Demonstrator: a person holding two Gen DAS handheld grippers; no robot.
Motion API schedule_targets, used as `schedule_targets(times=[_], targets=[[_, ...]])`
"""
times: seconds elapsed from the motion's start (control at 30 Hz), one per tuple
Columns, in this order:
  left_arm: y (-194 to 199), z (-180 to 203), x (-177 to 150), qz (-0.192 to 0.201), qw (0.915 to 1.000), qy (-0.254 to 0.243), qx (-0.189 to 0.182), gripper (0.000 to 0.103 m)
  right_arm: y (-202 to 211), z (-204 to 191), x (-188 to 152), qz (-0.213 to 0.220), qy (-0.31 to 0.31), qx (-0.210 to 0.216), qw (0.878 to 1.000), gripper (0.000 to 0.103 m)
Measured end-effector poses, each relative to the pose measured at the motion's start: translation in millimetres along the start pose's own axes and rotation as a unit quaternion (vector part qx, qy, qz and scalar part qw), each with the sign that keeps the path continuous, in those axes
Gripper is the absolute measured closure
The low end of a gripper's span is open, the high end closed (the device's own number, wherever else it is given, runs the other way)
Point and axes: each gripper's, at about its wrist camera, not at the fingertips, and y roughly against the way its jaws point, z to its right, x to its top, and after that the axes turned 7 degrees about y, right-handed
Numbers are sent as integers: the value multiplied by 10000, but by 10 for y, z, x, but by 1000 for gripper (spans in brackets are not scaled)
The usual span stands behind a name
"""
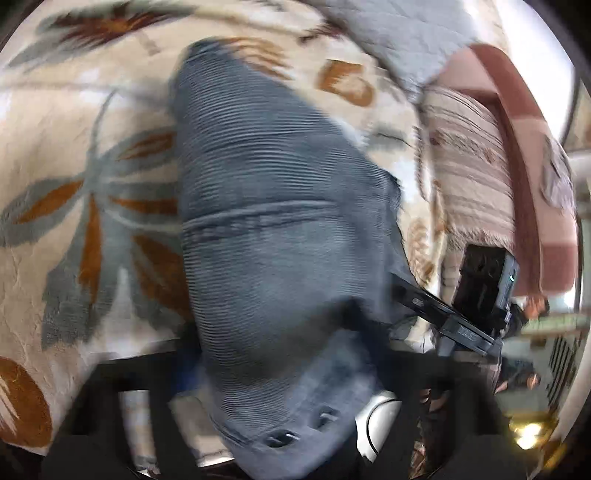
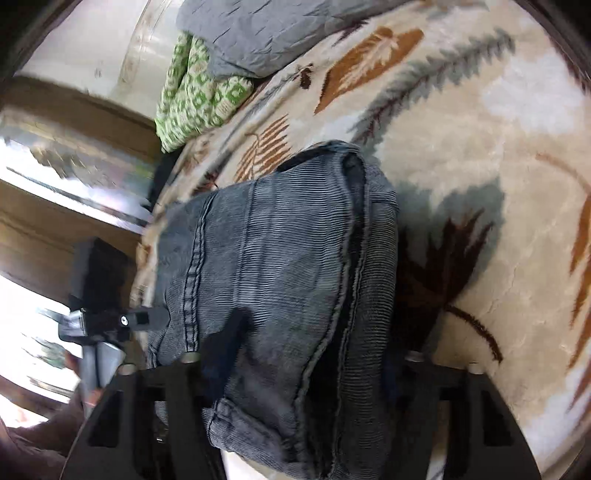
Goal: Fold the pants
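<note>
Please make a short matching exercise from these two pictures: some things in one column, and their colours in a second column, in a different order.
Things:
1. pants
2. blanket with leaves
3. checked cloth
4. quilt

Colours:
A. green and white
B. plain light grey
C. dark blue-grey, ribbed
D. cream with brown and grey

Pairs: 1-C, 2-D, 3-A, 4-B

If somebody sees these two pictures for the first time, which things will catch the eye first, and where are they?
First the grey corduroy pants, bunched in the middle of both views and draped over the near ends of both grippers. Under them lies a cream blanket with large brown and grey leaves. In the right wrist view, a green patterned cloth lies at the upper left beside a grey quilt, and the left gripper reaches the pants from the left.
</note>
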Motion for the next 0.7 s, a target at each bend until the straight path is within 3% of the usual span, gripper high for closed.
schedule_targets(times=[0.07,0.33,0.5,0.7], targets=[[120,156,-85,280,9984,-406,283,62,87,-129,-12,16,201,-82,9998,76],[650,181,-104,855,9931,-661,458,64,282,-744,139,175,753,32,9970,79],[1135,131,258,1396,9853,-781,597,63,217,-1094,521,598,992,193,9931,79],[1044,-89,803,1493,9794,-713,1159,61,-357,-1206,993,675,1052,-201,9919,79]])
